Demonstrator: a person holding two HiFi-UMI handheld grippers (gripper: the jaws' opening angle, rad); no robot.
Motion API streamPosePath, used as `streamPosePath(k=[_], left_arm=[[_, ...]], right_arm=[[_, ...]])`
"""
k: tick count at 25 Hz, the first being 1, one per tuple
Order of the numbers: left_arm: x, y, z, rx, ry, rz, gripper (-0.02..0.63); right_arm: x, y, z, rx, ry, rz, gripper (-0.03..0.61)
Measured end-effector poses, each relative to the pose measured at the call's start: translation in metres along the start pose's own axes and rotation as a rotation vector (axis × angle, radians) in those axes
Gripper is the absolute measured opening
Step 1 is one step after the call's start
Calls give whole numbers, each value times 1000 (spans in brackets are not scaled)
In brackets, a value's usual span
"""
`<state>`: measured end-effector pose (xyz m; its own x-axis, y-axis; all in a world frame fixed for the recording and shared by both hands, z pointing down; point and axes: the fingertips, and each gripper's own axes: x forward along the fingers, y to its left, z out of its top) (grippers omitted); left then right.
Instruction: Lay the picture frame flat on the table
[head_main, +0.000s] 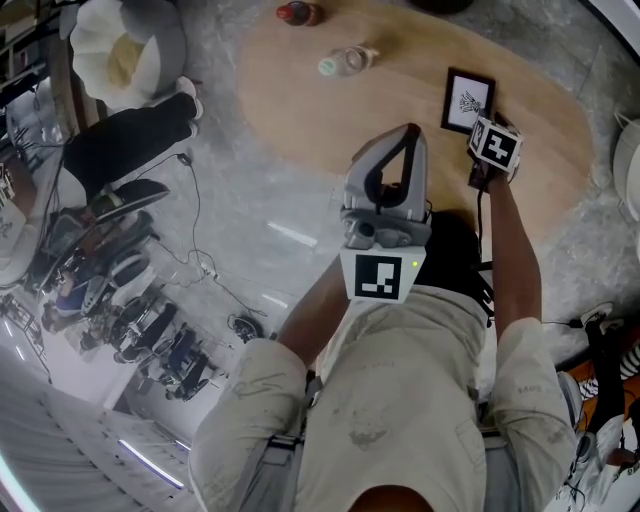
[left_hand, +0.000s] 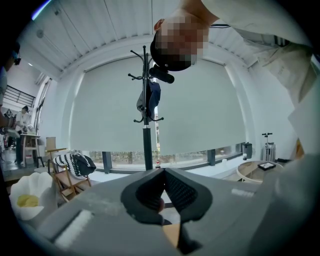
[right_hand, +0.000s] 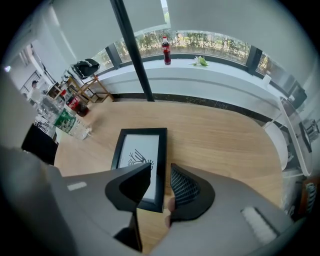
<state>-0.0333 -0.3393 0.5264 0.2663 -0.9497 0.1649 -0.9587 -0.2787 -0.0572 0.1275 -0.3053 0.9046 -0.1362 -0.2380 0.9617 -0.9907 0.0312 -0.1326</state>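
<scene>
The black picture frame (head_main: 468, 102) with a white print lies flat on the oval wooden table (head_main: 330, 120), face up. My right gripper (head_main: 481, 130) points steeply down over the frame's near end. In the right gripper view its jaws (right_hand: 161, 170) stand open astride the right border of the frame (right_hand: 141, 150), and the pads do not press on it. My left gripper (head_main: 409, 130) hangs raised in front of the body, well off the frame. Its pads (left_hand: 164, 171) meet at the tips with nothing between them.
A clear water bottle (head_main: 347, 62) with a green label lies on the table left of the frame, and a cola bottle (head_main: 298, 13) lies at the far edge. A coat stand (left_hand: 146, 100) rises by the window. A white chair (head_main: 125, 50) is at the far left.
</scene>
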Motion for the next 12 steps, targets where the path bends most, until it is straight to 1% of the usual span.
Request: streamPosePath(k=[6,12], left_arm=[[-8,1,15,7,-24,2,5],[-22,-2,30,0,-52,5,5]], right_arm=[[-19,5,4,-15,-22,3,127],[-41,7,-2,-29,-33,2,127]])
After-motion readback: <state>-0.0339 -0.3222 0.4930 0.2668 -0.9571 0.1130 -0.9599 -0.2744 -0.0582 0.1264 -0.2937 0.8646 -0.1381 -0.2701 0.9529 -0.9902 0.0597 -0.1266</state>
